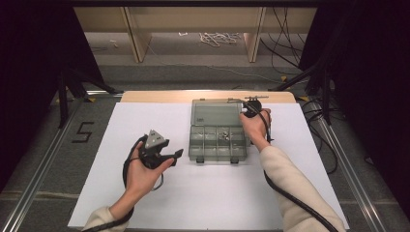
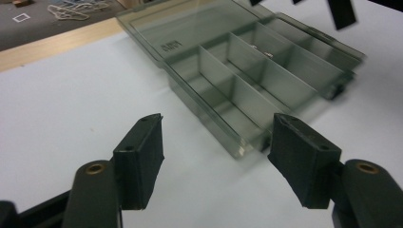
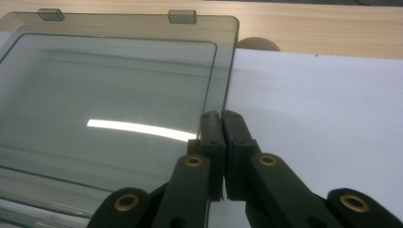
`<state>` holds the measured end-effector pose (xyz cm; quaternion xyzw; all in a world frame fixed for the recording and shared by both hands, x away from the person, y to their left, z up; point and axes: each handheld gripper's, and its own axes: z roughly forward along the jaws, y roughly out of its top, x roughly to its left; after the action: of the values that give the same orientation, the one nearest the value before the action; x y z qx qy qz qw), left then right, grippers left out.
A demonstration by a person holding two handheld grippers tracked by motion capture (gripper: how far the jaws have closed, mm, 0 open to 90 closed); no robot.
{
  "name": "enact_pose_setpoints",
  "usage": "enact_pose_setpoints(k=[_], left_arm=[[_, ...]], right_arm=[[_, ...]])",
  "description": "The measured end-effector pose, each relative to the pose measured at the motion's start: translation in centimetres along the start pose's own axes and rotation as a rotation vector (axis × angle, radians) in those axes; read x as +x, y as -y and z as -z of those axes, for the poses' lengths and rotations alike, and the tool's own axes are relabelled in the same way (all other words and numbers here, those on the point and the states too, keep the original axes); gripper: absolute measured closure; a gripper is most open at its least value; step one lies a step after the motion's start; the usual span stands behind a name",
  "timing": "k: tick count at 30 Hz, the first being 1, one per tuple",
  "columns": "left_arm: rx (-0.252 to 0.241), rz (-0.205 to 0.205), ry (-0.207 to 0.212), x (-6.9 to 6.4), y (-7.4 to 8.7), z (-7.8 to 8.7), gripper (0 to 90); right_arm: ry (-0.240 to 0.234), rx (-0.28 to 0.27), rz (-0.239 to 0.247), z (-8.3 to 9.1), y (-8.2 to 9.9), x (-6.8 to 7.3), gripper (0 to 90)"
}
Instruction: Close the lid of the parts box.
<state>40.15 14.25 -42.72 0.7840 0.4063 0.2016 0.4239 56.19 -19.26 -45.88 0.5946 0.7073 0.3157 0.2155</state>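
On the bench (image 1: 145, 96), seen from the high view, a white sheet (image 1: 121, 193) covers most of the wooden top, and an organizer box (image 1: 217, 142) of smoky grey see-through plastic lies at its middle. Its lid (image 1: 215, 112) is folded back flat towards the far edge, and the tray is split by thin walls into two rows of small compartments; a few tiny pale bits lie in the far row, too small to name. Two dark latches sit on the near wall. The left gripper (image 1: 175, 156) hangs just left of the box, jaws spread with nothing between them. The right gripper (image 1: 250, 108) sits at the lid's right edge.

From the left gripper view, the left gripper (image 2: 216, 156) has its two black pads wide apart and bare, with the near corner of the box (image 2: 256, 80) just beyond them. The dividers look glassy and slightly blurred; raised lettering shows on the lid (image 2: 157, 23).

From the right gripper view, the right gripper (image 3: 221, 126) is closed tight, pads pressed together just at the right edge of the lid (image 3: 104, 85), which is tinted, glossy, with a streak of light across it and two hinge tabs at its far rim. Whether the pads pinch that edge I cannot tell.
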Motion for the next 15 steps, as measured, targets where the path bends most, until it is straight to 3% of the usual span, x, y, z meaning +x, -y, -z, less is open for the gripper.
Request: enact_pose_setpoints(k=[2, 5, 6, 7, 8, 10, 13, 15], left_arm=[[0.007, 0.022, -0.003, 0.8, -1.0, -1.2, 34.9], [0.021, 0.034, -0.011, 1.8, -2.6, -2.9, 31.7], [0.011, 0.044, -0.015, 2.0, -3.1, -3.5, 30.1], [0.004, 0.053, -0.023, 2.1, -3.6, -4.2, 29.1], [0.008, 0.051, -0.031, 2.4, -4.0, -4.7, 27.7], [0.023, 0.035, -0.038, 2.9, -4.8, -5.8, 24.1], [0.015, 0.078, -0.050, 3.3, -5.7, -7.7, 19.2], [0.020, 0.090, -0.053, 3.8, -6.3, -8.8, 18.4]], right_arm=[[-0.001, -0.009, -0.025, 0.2, 0.1, 0.2, 88.8], [-0.015, -0.006, -0.025, 0.5, 0.1, 0.1, 88.8], [-0.013, -0.033, -0.007, 0.4, 0.2, 0.0, 88.8], [-0.020, -0.034, -0.059, 0.5, 0.1, 0.3, 88.8], [-0.025, -0.034, -0.057, 0.6, 0.1, 0.2, 88.8], [-0.026, -0.069, 0.041, 0.6, 0.2, -0.4, 88.9], [-0.035, -0.100, 0.005, 0.6, 0.3, -0.2, 88.9], [-0.036, -0.112, 0.019, 0.8, 0.3, -0.3, 88.9]])
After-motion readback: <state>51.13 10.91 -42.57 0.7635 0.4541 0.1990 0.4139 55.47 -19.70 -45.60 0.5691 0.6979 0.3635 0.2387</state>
